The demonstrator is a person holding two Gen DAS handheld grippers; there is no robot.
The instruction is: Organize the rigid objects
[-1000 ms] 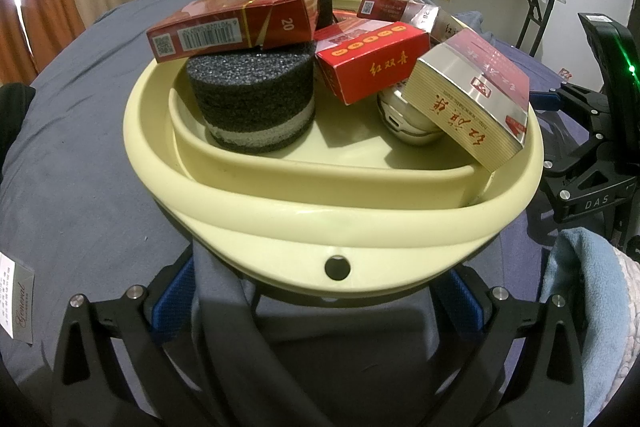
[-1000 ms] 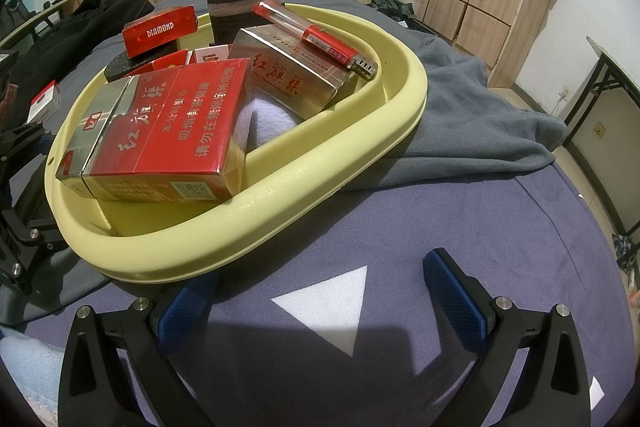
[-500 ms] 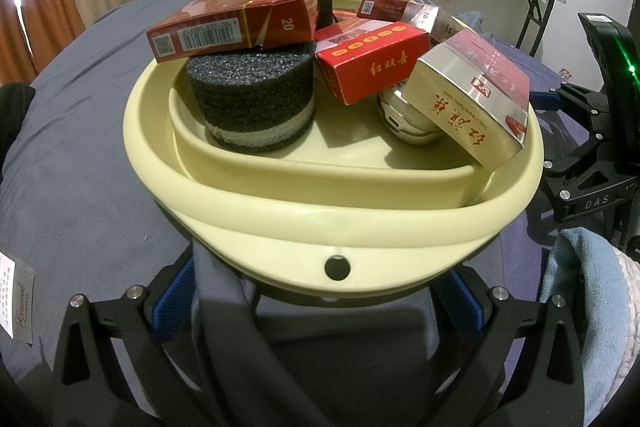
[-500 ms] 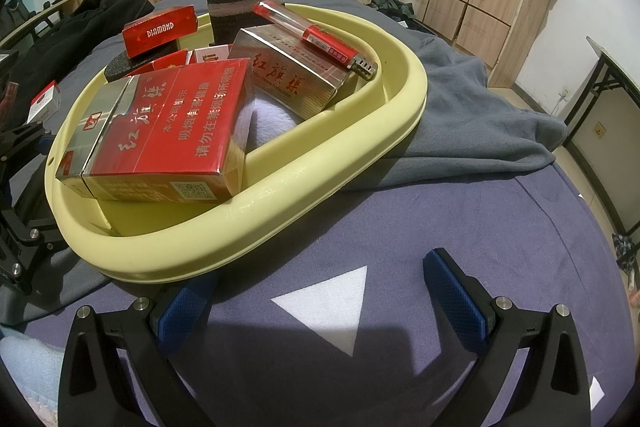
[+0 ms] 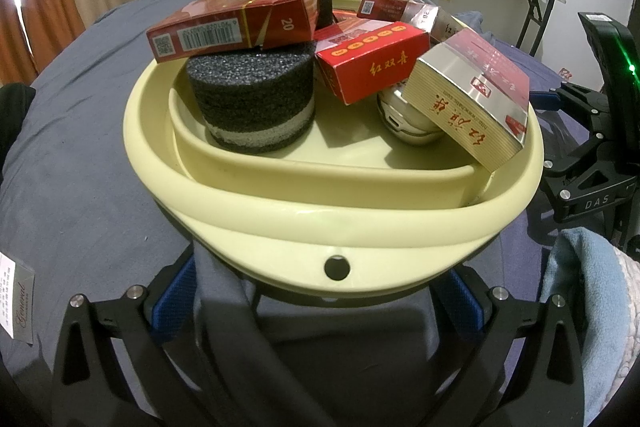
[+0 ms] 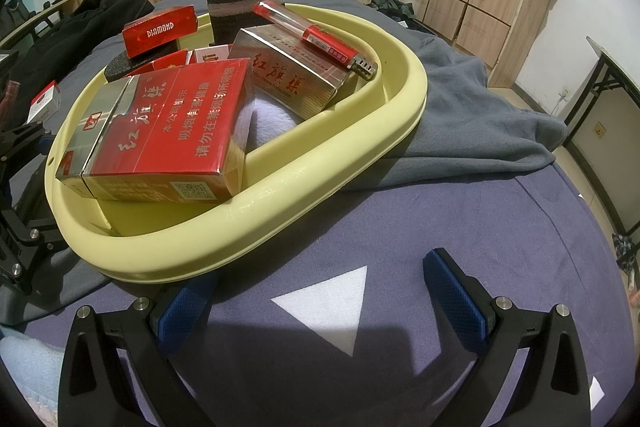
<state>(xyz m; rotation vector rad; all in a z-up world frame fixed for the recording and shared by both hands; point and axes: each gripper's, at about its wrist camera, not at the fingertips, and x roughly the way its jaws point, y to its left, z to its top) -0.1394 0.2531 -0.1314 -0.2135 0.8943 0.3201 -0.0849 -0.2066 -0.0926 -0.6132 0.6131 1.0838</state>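
Precariously piled: lighter (image 6: 316,41) atop tilted box (image 6: 286,77), both grippers' jaws spread, gripping nothing. Could roll off basin (image 6: 248,203) if bumped.

Pale yellow basin (image 5: 280,223), red-and-silver cigarette packs (image 6: 168,131), black speckled foam cylinder (image 5: 252,99) with a grey band, red lighter (image 6: 316,41).

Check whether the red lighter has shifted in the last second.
No. In the right wrist view the lighter lies across the silver box just as before, its metal end at the same spot beside the basin rim.
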